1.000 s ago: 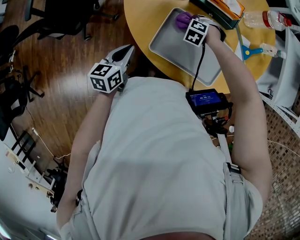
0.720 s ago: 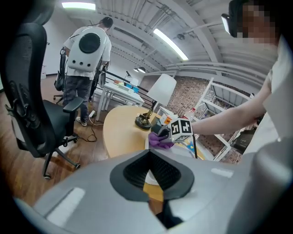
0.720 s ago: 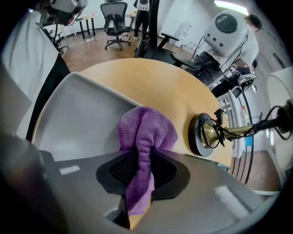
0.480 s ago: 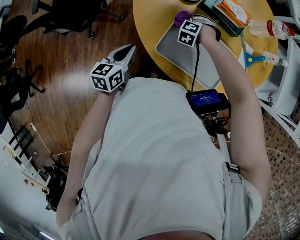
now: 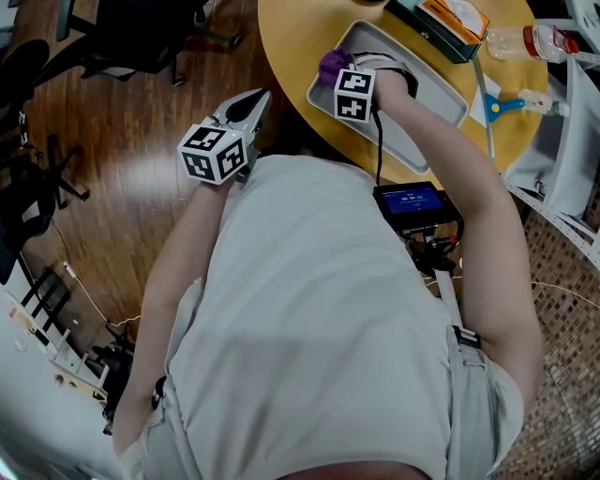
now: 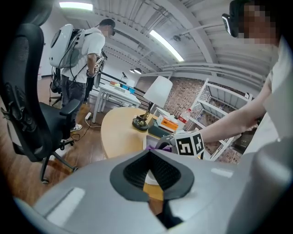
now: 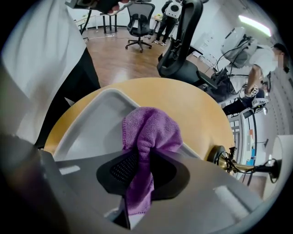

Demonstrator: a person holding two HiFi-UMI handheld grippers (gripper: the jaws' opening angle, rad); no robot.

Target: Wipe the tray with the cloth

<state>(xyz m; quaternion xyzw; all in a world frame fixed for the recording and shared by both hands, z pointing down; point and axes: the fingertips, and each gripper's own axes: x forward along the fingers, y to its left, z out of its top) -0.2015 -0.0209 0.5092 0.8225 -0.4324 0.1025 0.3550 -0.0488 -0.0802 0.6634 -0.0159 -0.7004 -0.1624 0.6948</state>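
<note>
Sliding leftward in the head view, the right gripper (image 5: pixel 343 77) has carried the purple cloth (image 5: pixel 332 66) from the grey tray's (image 5: pixel 422 75) far corner along its left rim, and the two now sit partway down that edge. Its jaws are clamped on the cloth: in the right gripper view a pinched fold runs down between the dark pads, and a bunched head of fabric bulges out past the tips. That bunch rests on the tray floor hard against the raised rim, close to a rounded corner.

To the right of the gripper in the head view the tray floor lies bare as far as the opposite rim, except where the person's forearm crosses it. Just past the far rim stands a teal and orange box (image 5: pixel 439 21), leaving little room on that side. The tray's left corner comes near the edge of the round wooden table (image 5: pixel 291 37), with wood floor (image 5: pixel 141 169) beyond it. In the right gripper view bare tabletop runs from the rim out to a brass lamp base (image 7: pixel 219 156).

Well apart from the tray, the left gripper (image 5: pixel 257 97) is held off the table, over the floor beside the table's edge. Its jaw tips meet and nothing is between them. Its own view looks across the table at the other gripper's marker cube (image 6: pixel 188 144), with a black office chair (image 6: pixel 32 114) on open floor to the left.
</note>
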